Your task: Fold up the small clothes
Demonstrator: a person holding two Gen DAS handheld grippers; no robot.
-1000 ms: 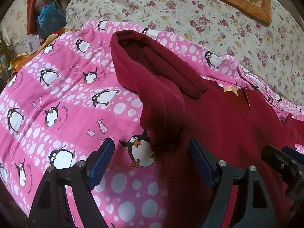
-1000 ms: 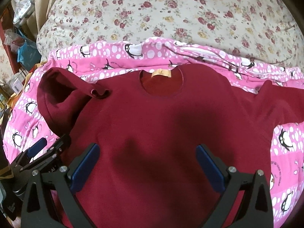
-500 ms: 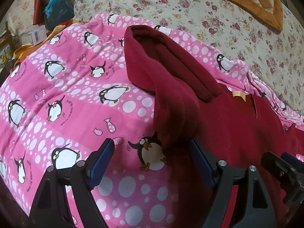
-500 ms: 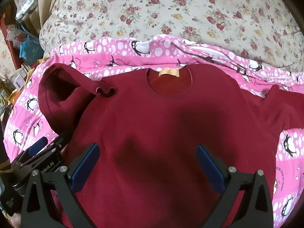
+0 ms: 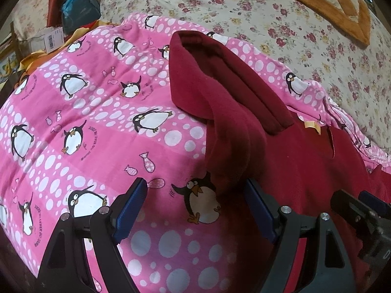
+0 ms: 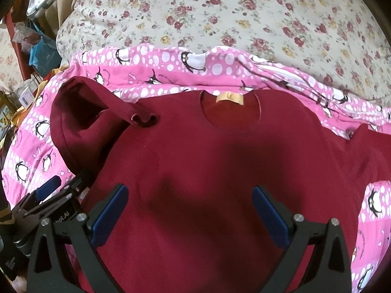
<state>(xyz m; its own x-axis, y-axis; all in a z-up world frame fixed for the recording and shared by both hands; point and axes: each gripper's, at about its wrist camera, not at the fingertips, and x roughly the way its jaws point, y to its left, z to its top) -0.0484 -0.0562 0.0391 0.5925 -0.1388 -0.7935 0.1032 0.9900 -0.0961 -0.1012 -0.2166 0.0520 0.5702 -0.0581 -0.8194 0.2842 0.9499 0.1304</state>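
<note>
Dim, soft shadows, sharp focus, fisheye-warped edges.

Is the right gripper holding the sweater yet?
No, the right gripper is wide open above the sweater, with nothing between its fingers.

Left gripper (image 5: 195, 205): black angular frame, blue pads, silver screws.
Right gripper (image 6: 190, 210): black frame, blue pads (image 6: 110, 214), silver screws.
Marking: white partial lettering on the left gripper's black body, right wrist view.

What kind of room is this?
Most likely a bedroom: a dark red top lies on a pink penguin blanket over a floral bedspread, with clutter stacked at the side.
</note>
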